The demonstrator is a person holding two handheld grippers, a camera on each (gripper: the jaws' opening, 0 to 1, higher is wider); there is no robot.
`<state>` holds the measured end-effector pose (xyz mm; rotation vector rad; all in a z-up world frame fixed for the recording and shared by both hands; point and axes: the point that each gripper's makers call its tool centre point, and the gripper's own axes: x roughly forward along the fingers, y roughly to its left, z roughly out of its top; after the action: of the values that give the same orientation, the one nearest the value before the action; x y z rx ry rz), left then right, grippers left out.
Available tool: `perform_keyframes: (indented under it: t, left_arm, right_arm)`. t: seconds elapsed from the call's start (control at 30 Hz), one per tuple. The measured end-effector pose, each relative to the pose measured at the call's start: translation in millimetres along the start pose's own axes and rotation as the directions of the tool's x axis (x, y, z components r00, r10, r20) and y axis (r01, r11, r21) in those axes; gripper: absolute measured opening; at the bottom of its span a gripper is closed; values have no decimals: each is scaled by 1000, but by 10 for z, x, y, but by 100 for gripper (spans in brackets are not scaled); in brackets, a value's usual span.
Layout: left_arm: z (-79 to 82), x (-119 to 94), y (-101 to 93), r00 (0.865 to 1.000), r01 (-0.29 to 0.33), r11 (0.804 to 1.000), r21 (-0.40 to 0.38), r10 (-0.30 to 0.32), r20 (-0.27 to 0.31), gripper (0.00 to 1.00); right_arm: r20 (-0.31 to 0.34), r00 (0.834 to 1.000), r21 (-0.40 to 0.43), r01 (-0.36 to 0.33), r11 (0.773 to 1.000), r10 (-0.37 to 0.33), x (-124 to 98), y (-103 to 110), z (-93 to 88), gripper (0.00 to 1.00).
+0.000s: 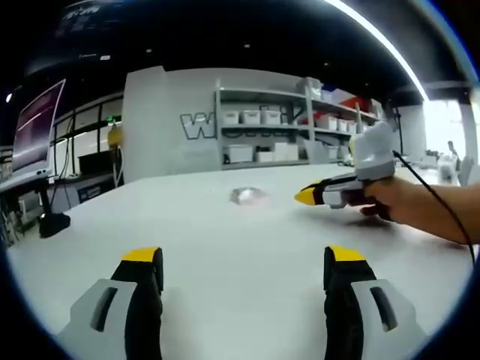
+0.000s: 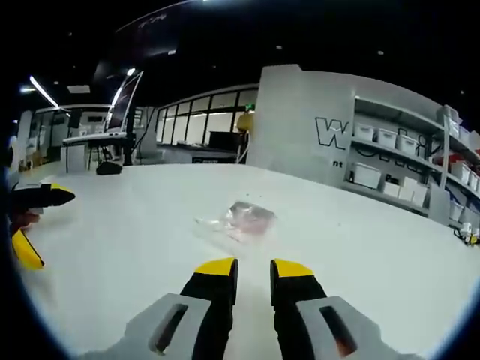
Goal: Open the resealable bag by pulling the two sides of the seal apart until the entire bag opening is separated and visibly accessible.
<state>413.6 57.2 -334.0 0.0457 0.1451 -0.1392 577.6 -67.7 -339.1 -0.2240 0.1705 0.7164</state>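
White tabletop [image 1: 225, 255] stretches wide under a dark ceiling, with a grey wall and shelving [image 1: 274, 131] loaded with pale storage bins at the far side, and a monitor on a stand [image 1: 34, 135] off to the far left.

Out on the table, well apart from both tools, lies the resealable bag [image 2: 244, 220]: a small clear pouch lying flat, with something pinkish-brown inside, though the contents are too blurred to name. In the left gripper view the bag [image 1: 246, 196] appears as a faint shiny patch farther out on the surface, a little to the left of the other tool's tip.

The left gripper [image 1: 244, 266] shows 2 black jaws with yellow tips spread wide, nothing between them, above bare table. Its yellow-tipped jaws also enter the right gripper view at the left edge [image 2: 30, 221], splayed apart.

The right gripper [image 2: 253, 268] points at the bag from the near side, its 2 yellow-tipped jaws close together with only a narrow gap and nothing held. Seen from the left gripper view, the right gripper [image 1: 304, 196] comes in from the right in a person's hand [image 1: 390, 201], its tip just right of the bag and not touching it.
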Motion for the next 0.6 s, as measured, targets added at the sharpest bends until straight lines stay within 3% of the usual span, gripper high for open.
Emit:
perform_keyframes:
  t: [0.3,0.6]
  left_arm:
    - [-4,-1,-1,1000,-3,1000,0,3,-2,88]
    - [-9,7,14,1000,-7,1000,1,7,-4,88]
  right_arm:
    - [1,1000,6,6,1000,-6,13,-39,5,15]
    - [29,999,21,30,999,-30,37,-137,122,15]
